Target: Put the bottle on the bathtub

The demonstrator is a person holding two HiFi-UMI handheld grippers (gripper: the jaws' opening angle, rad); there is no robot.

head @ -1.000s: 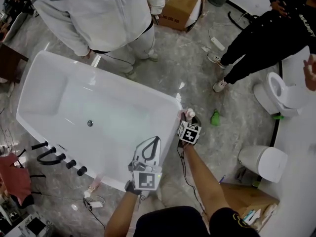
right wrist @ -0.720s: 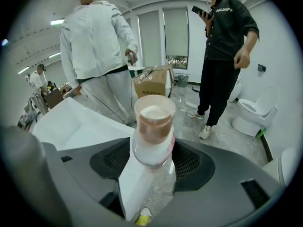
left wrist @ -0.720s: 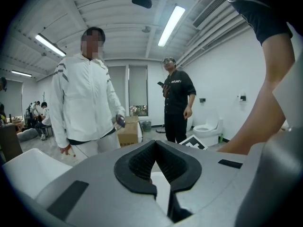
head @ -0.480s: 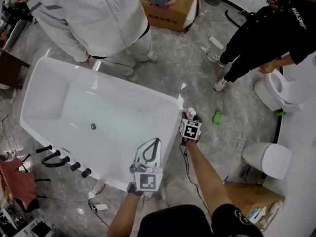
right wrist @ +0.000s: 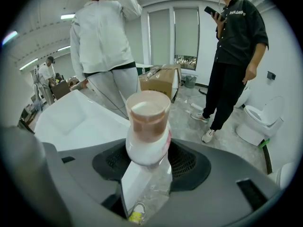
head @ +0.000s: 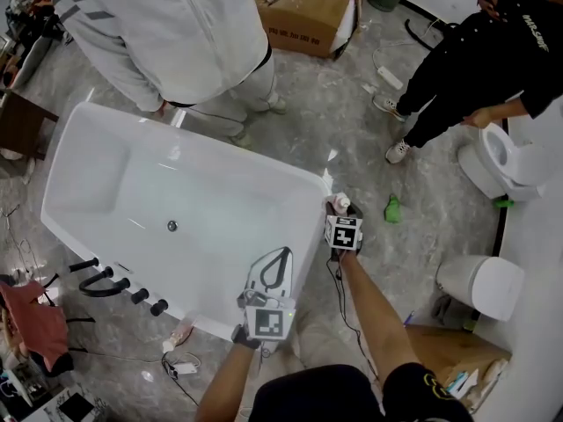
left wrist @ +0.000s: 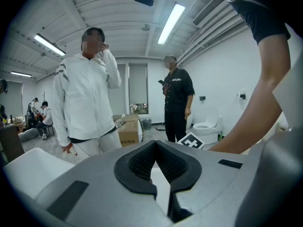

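Observation:
A white bottle with a pinkish translucent cap sits clamped between the black pads of my right gripper. In the head view that bottle is at the near right corner of the white bathtub, right over its rim, with the right gripper just behind it. My left gripper hovers above the tub's near rim. In the left gripper view its jaws meet at their tips with nothing between them.
Two people stand beyond the tub: one in white at its far side, one in black to the right. A cardboard box, toilets, a green item on the floor and black taps surround the tub.
The view has shifted slightly. Both grippers hold nearly the same places by the tub's corner. The person in black has lowered an arm toward the toilet.

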